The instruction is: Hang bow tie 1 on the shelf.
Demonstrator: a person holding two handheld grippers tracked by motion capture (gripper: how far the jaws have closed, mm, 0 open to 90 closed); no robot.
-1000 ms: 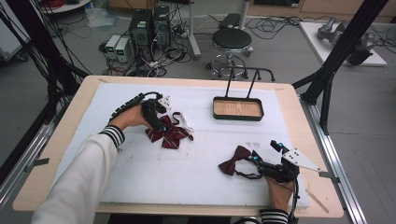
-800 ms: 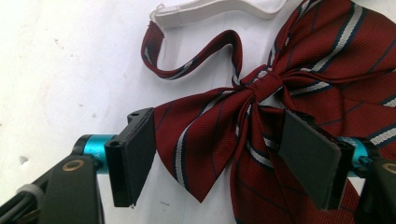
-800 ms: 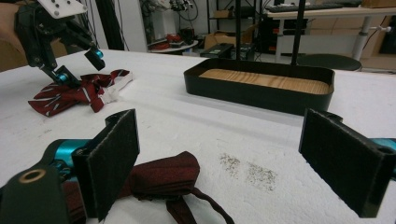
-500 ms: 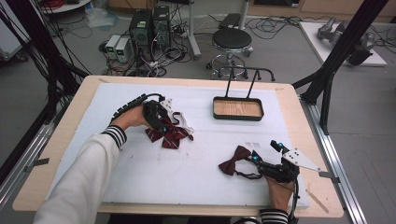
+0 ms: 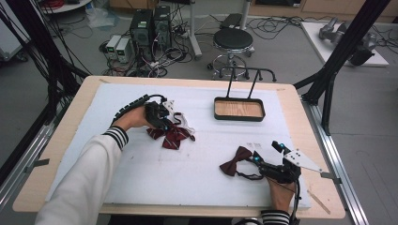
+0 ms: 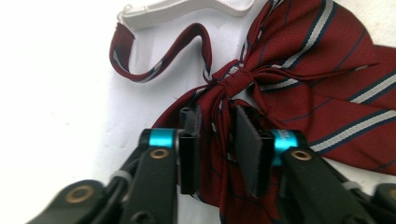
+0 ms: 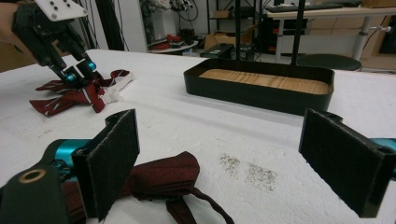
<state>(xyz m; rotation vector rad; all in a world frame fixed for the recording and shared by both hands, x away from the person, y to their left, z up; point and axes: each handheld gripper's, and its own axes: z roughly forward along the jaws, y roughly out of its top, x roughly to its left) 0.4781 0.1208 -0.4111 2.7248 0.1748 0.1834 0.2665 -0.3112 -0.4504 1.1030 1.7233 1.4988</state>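
A: Counter (image 5: 75, 140) from the high view first; what lay on it?

B: White padding covered it; the left tool (image 5: 162, 123) sat on a striped bow tie (image 5: 174, 136) left of centre, beside a white strap (image 5: 184, 120); a black tray (image 5: 238, 109) with a wooden floor stood further back; the right tool (image 5: 256, 158) rested near the front edge, just beside a plain maroon bow tie (image 5: 234, 161).

A: And the left gripper view?

B: The left tool (image 6: 218, 140) had just been closing; its pads stood narrow with a fold of the striped bow tie (image 6: 299, 79) between them and pressed on it, below the knot; the tie's strap curled away to the upper left.

A: The right gripper view?

B: The right tool (image 7: 233, 158) stood wide, nothing gripped; the plain maroon bow tie (image 7: 163, 179) lay by its left pad; the black tray (image 7: 261, 95) stood ahead, and the left tool (image 7: 77, 70) showed far off on the striped bow tie (image 7: 74, 100).
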